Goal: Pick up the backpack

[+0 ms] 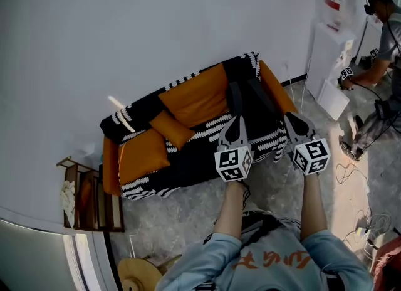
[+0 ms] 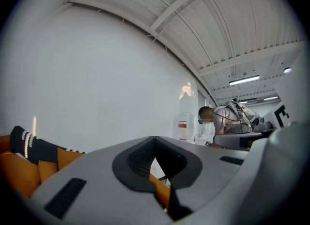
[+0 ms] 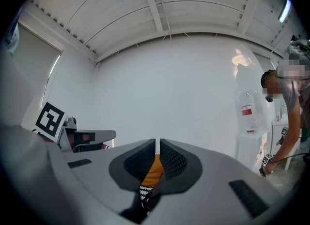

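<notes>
An orange sofa [image 1: 194, 98] with a black-and-white patterned throw stands against the white wall. On its right end lies a black bag-like shape [image 1: 249, 98], which looks like the backpack. My left gripper [image 1: 236, 120] is held level in front of the sofa, just below that black shape, jaws shut and empty. My right gripper [image 1: 290, 119] hovers by the sofa's right arm, also shut with nothing in it. The left gripper [image 2: 155, 140] shows closed jaws against wall and orange cushion [image 2: 19, 170]. The right gripper [image 3: 157, 144] shows the same, with orange fabric [image 3: 154, 168] behind.
A white water dispenser [image 1: 331, 58] stands right of the sofa, and a person [image 1: 383, 32] bends beside it. Cables [image 1: 356, 177] trail over the floor at right. A wooden rack [image 1: 88, 195] sits left of the sofa, with a round woven object [image 1: 135, 275] near my feet.
</notes>
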Tool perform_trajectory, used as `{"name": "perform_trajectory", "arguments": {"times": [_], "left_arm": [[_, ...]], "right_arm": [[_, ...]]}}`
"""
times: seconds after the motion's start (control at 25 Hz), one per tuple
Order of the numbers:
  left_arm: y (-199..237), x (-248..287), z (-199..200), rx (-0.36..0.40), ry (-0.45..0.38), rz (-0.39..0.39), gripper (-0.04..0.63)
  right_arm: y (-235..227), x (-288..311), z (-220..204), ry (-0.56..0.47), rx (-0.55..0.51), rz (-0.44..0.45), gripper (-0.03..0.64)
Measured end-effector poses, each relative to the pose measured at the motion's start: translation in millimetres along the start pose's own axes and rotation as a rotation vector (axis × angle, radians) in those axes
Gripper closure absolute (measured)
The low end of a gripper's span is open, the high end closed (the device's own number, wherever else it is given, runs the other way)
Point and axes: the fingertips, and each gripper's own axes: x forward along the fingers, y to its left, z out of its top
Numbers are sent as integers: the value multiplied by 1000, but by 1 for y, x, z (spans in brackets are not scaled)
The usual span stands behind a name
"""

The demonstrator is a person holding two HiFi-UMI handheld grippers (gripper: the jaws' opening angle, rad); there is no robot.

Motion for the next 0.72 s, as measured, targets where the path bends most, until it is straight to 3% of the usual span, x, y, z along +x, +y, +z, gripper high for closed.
{"name": "perform_trajectory", "arguments": {"times": [0.44, 0.72], "left_arm": [[5, 9, 4, 13, -13, 42, 574], [20, 39, 23, 17, -64, 51, 574]], "right_arm": [[-18, 3, 1, -19, 32, 10, 588], [-39, 25, 42, -101, 3, 12, 588]]}}
